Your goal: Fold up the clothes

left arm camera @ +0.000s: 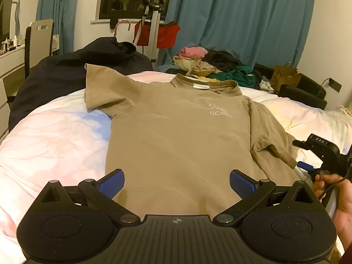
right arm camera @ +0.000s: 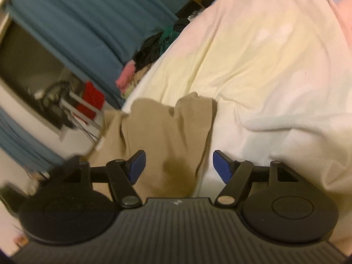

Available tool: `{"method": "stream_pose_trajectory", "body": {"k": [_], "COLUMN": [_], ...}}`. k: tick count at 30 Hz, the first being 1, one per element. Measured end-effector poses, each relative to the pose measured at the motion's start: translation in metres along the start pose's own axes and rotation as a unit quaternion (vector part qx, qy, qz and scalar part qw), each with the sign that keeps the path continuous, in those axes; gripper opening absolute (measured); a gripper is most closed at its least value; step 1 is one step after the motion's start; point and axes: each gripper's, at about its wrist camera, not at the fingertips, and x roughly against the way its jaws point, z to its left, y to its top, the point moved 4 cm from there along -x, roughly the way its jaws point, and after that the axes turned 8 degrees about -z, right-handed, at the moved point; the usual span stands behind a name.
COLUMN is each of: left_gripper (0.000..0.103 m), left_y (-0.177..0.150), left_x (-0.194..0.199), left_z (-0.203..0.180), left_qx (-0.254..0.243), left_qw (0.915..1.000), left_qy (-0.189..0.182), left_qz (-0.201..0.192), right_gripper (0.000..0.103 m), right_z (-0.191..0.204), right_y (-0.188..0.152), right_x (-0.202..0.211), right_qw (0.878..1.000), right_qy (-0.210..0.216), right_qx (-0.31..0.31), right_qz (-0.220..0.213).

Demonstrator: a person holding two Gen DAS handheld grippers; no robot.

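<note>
so the bed (left arm camera: 55, 136) has a pale pastel cover, with a tan t-shirt (left arm camera: 176, 136) spread flat on it and a dark jacket (left arm camera: 66, 70) heaped at its far left edge

A T-shirt (left arm camera: 176, 136) lies spread flat on the bed (left arm camera: 55, 145), collar toward the far edge, hem nearest the left gripper (left arm camera: 177, 183). That gripper sits over the hem, its jaws apart on either side of the shirt's lower middle. The right gripper (right arm camera: 178, 165), held in a hand (left arm camera: 336, 198), is at the shirt's right sleeve (left arm camera: 272, 140), jaws apart over the sleeve cloth. A dark garment (left arm camera: 66, 72) lies on the bed behind the shirt's left sleeve. A pile of clothes (left arm camera: 211, 63) sits beyond the collar, with a paper bag (left arm camera: 285, 77) to its right. Curtains (left arm camera: 237, 15) hang behind them.
</note>
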Motion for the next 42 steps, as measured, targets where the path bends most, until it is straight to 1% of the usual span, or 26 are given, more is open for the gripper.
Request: {"method": "stream_pose_trajectory", "body": {"k": [3, 4, 8, 10, 11, 12, 13, 14, 15, 16, 18, 20, 22, 26, 27, 30, 31, 33, 35, 36, 37, 38, 40, 42], "left_gripper": [0.103, 0.103, 0.103, 0.103, 0.103, 0.103, 0.103, 0.103, 0.103, 0.103, 0.103, 0.103, 0.103, 0.103, 0.103, 0.103, 0.103, 0.103, 0.103, 0.103, 0.103, 0.103, 0.103, 0.103], "left_y": [0.000, -0.001, -0.002, -0.003, -0.004, -0.004, -0.004, -0.004, -0.004, -0.004, -0.003, -0.001, 0.000, 0.001, 0.000, -0.002, -0.003, -0.003, -0.003, -0.003, -0.003, -0.002, -0.002, -0.002], "left_x": [-0.002, -0.003, -0.010, -0.014, -0.017, -0.020, -0.023, -0.026, -0.028, -0.031, -0.037, -0.042, -0.048, -0.059, -0.063, -0.075, -0.079, -0.085, -0.089, -0.089, -0.090, -0.088, -0.082, -0.077], "left_z": [0.000, -0.001, -0.004, -0.007, -0.008, -0.008, -0.008, -0.008, -0.008, -0.008, -0.007, -0.007, -0.007, -0.006, -0.006, -0.004, -0.003, 0.000, 0.000, 0.001, 0.001, 0.002, 0.002, 0.002], "left_qx": [0.002, 0.002, 0.006, 0.005, 0.005, 0.006, 0.008, 0.010, 0.012, 0.015, 0.020, 0.022, 0.023, 0.020, 0.018, 0.019, 0.021, 0.024, 0.023, 0.021, 0.020, 0.018, 0.015, 0.012], "left_qw": [1.0000, 1.0000, 0.9999, 0.9999, 0.9999, 0.9999, 0.9999, 0.9998, 0.9998, 0.9997, 0.9995, 0.9994, 0.9994, 0.9995, 0.9995, 0.9994, 0.9994, 0.9993, 0.9994, 0.9994, 0.9995, 0.9996, 0.9997, 0.9998], "left_qy": [-0.001, -0.001, -0.008, -0.009, -0.010, -0.010, -0.011, -0.012, -0.012, -0.012, -0.012, -0.014, -0.014, -0.014, -0.014, -0.010, -0.008, -0.004, -0.001, 0.001, 0.004, 0.004, 0.002, 0.000], "left_qz": [0.000, 0.000, 0.005, 0.007, 0.009, 0.010, 0.011, 0.012, 0.014, 0.015, 0.019, 0.021, 0.021, 0.020, 0.021, 0.025, 0.027, 0.029, 0.028, 0.026, 0.025, 0.022, 0.018, 0.013], "right_gripper": [0.070, 0.068, 0.066, 0.054, 0.049, 0.038, 0.031, 0.027, 0.015, 0.010, 0.010, 0.009, 0.009, 0.009, 0.009, 0.010, 0.011, 0.012, 0.021, 0.046, 0.079, 0.093, 0.094, 0.094], "right_z": [-0.003, -0.004, -0.008, -0.011, -0.012, -0.012, -0.011, -0.009, -0.004, 0.002, 0.018, 0.034, 0.045, 0.061, 0.063, 0.060, 0.059, 0.054, 0.048, 0.046, 0.043, 0.040, 0.032, 0.019], "right_y": [0.005, 0.006, 0.008, 0.010, 0.012, 0.014, 0.016, 0.018, 0.020, 0.023, 0.035, 0.056, 0.080, 0.130, 0.138, 0.149, 0.150, 0.148, 0.142, 0.138, 0.135, 0.131, 0.123, 0.109], "right_x": [-0.008, -0.010, -0.027, -0.038, -0.044, -0.051, -0.057, -0.063, -0.067, -0.070, -0.071, -0.070, -0.075, -0.097, -0.102, -0.120, -0.124, -0.124, -0.120, -0.114, -0.106, -0.098, -0.078, -0.064], "right_qw": [1.000, 1.000, 1.000, 1.000, 1.000, 1.000, 0.999, 0.999, 0.998, 0.997, 0.993, 0.989, 0.983, 0.962, 0.957, 0.945, 0.944, 0.950, 0.955, 0.958, 0.963, 0.967, 0.976, 0.988], "right_qy": [0.012, 0.013, -0.001, -0.012, -0.019, -0.028, -0.036, -0.043, -0.045, -0.049, -0.058, -0.058, -0.074, -0.110, -0.118, -0.140, -0.140, -0.127, -0.123, -0.117, -0.108, -0.097, -0.074, -0.046], "right_qx": [-0.021, -0.025, -0.023, -0.021, -0.017, -0.008, 0.000, 0.013, 0.033, 0.056, 0.104, 0.132, 0.162, 0.236, 0.251, 0.283, 0.286, 0.274, 0.260, 0.250, 0.236, 0.221, 0.181, 0.122], "right_qz": [0.002, 0.003, 0.003, 0.003, 0.003, 0.003, 0.004, 0.005, 0.007, 0.009, -0.007, -0.035, -0.053, -0.082, -0.085, -0.082, -0.081, -0.080, -0.075, -0.075, -0.079, -0.086, -0.095, -0.078]}}
